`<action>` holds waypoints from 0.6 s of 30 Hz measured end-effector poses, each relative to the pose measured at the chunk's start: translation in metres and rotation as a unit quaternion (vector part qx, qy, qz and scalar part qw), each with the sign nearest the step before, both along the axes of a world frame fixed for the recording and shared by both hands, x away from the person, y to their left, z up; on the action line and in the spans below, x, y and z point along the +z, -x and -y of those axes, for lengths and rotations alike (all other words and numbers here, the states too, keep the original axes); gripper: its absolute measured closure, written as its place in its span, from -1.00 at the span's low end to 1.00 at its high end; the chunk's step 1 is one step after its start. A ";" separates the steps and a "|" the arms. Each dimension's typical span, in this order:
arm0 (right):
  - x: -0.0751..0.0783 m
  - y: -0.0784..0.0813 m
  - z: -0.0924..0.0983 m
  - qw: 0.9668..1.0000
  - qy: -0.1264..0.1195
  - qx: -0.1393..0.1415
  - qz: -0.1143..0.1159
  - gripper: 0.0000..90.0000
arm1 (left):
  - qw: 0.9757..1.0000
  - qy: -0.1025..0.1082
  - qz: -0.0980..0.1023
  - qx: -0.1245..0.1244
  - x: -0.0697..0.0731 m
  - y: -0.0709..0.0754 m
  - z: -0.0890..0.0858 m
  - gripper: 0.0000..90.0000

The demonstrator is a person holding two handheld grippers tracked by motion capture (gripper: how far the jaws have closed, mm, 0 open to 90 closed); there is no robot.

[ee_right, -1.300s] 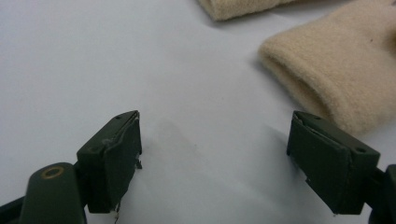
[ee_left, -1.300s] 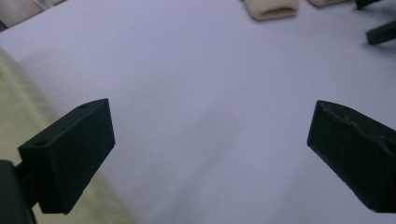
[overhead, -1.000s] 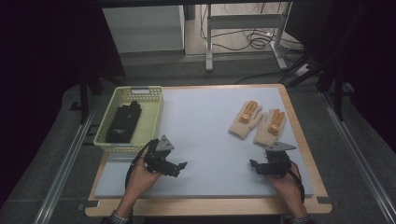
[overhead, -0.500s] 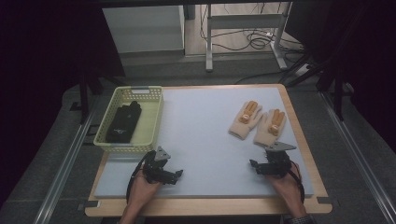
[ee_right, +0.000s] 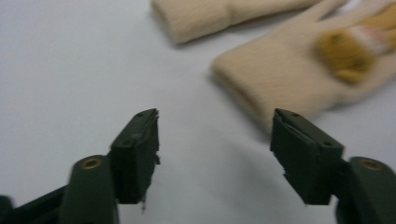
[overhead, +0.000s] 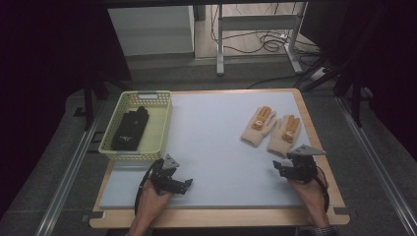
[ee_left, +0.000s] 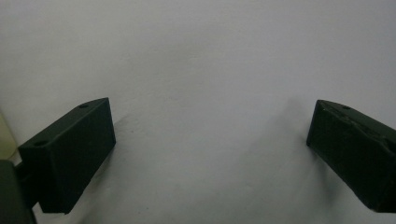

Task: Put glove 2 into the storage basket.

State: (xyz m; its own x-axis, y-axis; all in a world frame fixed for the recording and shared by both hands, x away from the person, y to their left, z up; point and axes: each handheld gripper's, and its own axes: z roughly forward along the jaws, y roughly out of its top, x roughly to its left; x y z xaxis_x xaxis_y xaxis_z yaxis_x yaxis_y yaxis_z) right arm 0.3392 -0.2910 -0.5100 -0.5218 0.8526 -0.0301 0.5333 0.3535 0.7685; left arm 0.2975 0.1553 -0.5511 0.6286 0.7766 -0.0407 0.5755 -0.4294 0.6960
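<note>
Two beige knit gloves with orange patches lie side by side on the right of the pale mat, one (overhead: 258,127) left of the other (overhead: 284,133). My right gripper (overhead: 280,167) rests low on the mat just in front of them. In the right gripper view its jaws (ee_right: 215,126) point at the cuff of the nearer glove (ee_right: 280,79). They have just been closing, stand apart and hold nothing. My left gripper (overhead: 184,186) lies low at the near left, open (ee_left: 210,140) over bare mat.
A yellow-green plastic basket (overhead: 162,128) at the table's left holds a black folded item (overhead: 130,129). The mat (overhead: 216,142) sits on a wooden table with a rim. Metal rails run along both sides, and cables lie on the floor behind.
My left gripper has sunk to the mat and come closer to the near edge. The right hand has stayed where it was. The gloves have not moved.
</note>
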 end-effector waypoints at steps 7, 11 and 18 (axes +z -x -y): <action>0.015 -0.024 0.024 0.999 -0.006 -0.042 0.010 0.06 | 1.000 0.001 0.000 0.000 0.000 0.000 0.000 -0.97; 0.015 -0.053 0.035 0.997 -0.012 -0.069 0.016 -0.01 | 1.000 0.001 0.000 0.000 0.000 0.000 0.000 -0.97; 0.005 -0.088 0.033 0.997 -0.020 -0.079 0.002 -0.10 | 1.000 0.001 0.000 0.000 0.000 0.000 0.000 -0.97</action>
